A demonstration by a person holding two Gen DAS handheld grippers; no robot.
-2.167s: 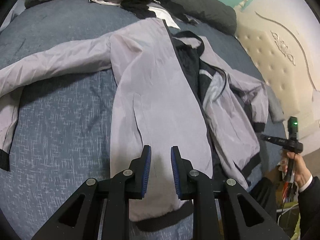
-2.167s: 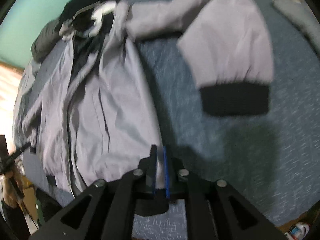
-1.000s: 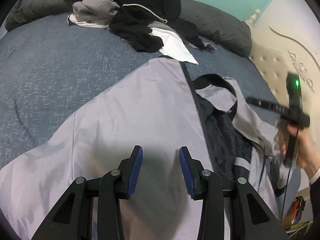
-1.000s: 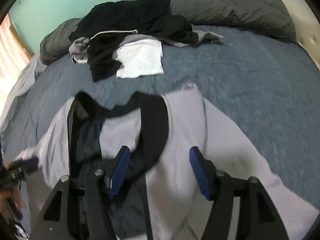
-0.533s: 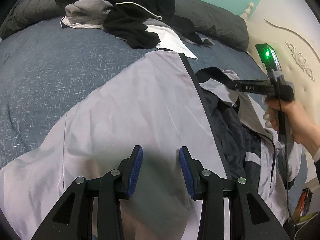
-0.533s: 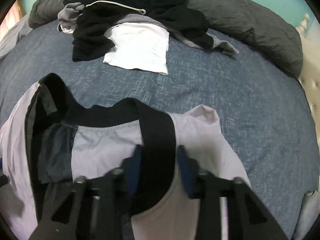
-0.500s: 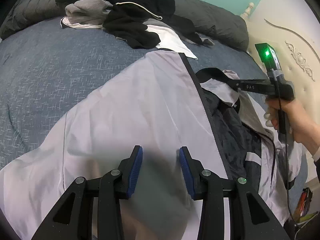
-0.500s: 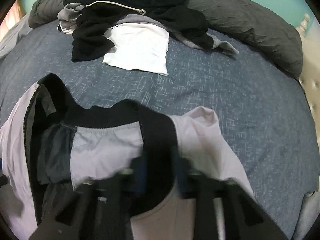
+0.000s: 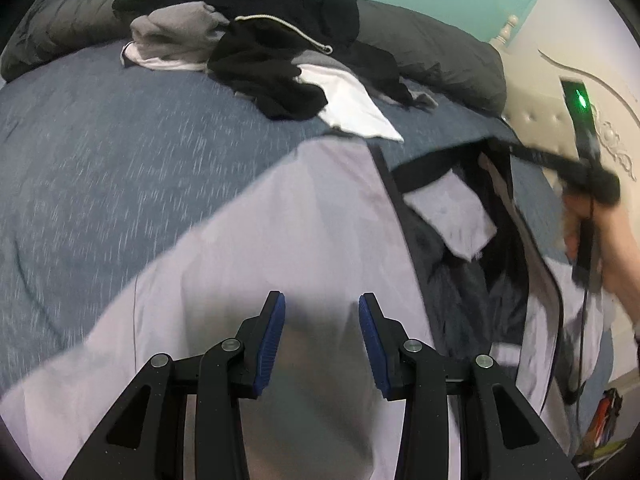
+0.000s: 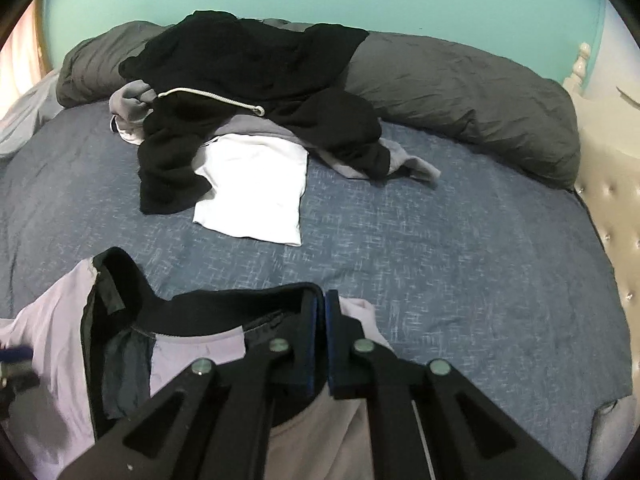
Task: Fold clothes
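Jacket (image 9: 304, 240) lies spread on the bed (image 9: 120, 152), front unzipped, dark lining showing. Right gripper (image 10: 323, 340) is clamped on its black collar (image 10: 224, 306), at the jacket's top edge. Left gripper (image 9: 322, 340) hangs spread wide over the jacket's left panel, nothing between its blue pads (image 9: 274, 336). Clothes pile (image 10: 248, 120) sits farther up the bed, against the grey duvet (image 10: 460, 100), well apart from the jacket.

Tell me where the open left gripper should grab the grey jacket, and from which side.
Probably the black-edged front placket near the collar, approached from above. The jacket lies flat under the left gripper, offering no fold there; the placket is a free edge. The right gripper is already shut on the collar's other side.
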